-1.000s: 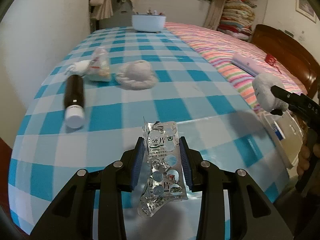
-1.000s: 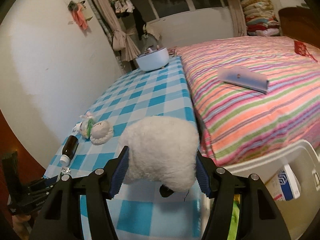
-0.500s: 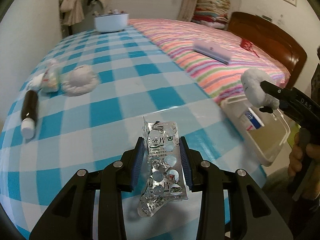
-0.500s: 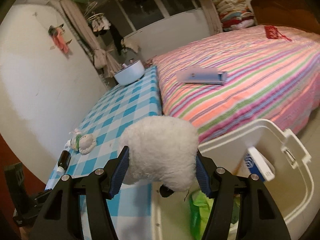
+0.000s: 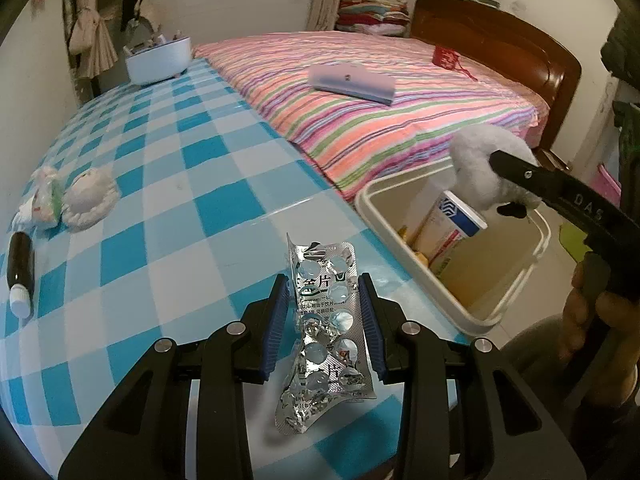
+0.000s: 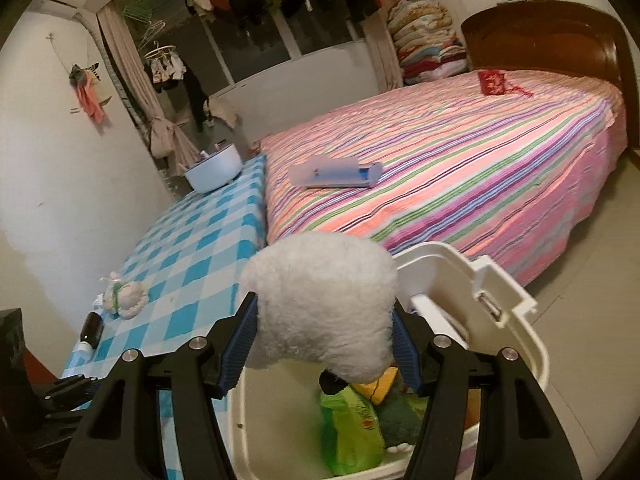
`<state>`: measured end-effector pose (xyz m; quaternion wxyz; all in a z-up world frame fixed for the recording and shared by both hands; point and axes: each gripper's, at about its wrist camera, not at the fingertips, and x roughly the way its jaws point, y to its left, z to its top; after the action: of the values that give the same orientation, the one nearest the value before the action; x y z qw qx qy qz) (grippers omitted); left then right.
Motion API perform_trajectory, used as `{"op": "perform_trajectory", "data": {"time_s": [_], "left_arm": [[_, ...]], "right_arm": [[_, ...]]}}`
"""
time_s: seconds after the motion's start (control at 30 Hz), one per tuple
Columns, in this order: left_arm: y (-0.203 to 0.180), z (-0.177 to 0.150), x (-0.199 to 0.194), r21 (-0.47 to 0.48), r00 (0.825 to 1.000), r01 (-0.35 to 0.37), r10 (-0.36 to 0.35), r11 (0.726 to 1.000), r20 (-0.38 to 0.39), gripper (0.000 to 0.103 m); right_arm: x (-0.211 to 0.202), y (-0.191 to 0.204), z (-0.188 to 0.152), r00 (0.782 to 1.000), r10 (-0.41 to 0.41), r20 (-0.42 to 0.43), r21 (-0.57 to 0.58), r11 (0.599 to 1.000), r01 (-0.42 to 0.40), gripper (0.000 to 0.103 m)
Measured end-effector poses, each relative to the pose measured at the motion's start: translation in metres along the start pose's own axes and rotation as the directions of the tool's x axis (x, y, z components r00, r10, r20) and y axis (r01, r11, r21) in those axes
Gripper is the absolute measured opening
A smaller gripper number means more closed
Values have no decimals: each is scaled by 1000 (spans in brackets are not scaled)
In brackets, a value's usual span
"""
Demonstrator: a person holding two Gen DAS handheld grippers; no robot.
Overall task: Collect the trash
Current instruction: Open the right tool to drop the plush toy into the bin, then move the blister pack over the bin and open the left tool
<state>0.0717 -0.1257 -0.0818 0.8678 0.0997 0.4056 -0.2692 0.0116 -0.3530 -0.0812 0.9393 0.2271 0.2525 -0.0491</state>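
My left gripper (image 5: pixel 323 300) is shut on a crumpled silver pill blister pack (image 5: pixel 326 332), held above the blue checked table (image 5: pixel 168 200) near its right edge. My right gripper (image 6: pixel 325 332) is shut on a white fluffy plush piece (image 6: pixel 320 304), seen also in the left wrist view (image 5: pixel 486 172), and holds it over the open white trash bin (image 6: pixel 500 292), also (image 5: pixel 400 196). The bin holds a green bag (image 6: pixel 348 432), a white and blue carton (image 5: pixel 452 220) and other trash.
On the table's left lie a dark bottle with a white cap (image 5: pixel 20 268), a round white plush (image 5: pixel 90 202) and a small wrapped packet (image 5: pixel 42 200). A white bowl (image 5: pixel 158 60) stands at the far end. A striped bed (image 5: pixel 380 108) with a lilac box (image 5: pixel 352 82) borders the table.
Both grippers have swung right from over the table toward the bin. The right gripper with the plush has come over the open bin. Both grips are unchanged.
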Motion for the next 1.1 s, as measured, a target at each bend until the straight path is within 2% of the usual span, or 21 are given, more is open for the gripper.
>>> {"op": "perform_trajectory", "data": {"time_s": [0.27,0.37,0.63,0.97,1.1], "left_arm": [[-20,9,3,45,1000,18,-18,999,0,35],[-26,12,3,58,1000,25,-25,998,2,35],[-43,20,6,93,998,59,-60,994,1,35],[-67,36,20,127,993,120,-119,985,-16,35],[-74,43,28,127,990,143,-141,982,-24,35]], "right_arm": [[-9,-14,-2,999,-10,43,38,999,8,68],[-18,-25,-3,996,0,92,82,997,-7,77],[-24,-38,-4,988,-4,154,186,982,-25,77],[-38,-49,5,982,-1,187,223,974,-41,78],[-45,-57,1,967,-18,254,277,959,-55,78]]}}
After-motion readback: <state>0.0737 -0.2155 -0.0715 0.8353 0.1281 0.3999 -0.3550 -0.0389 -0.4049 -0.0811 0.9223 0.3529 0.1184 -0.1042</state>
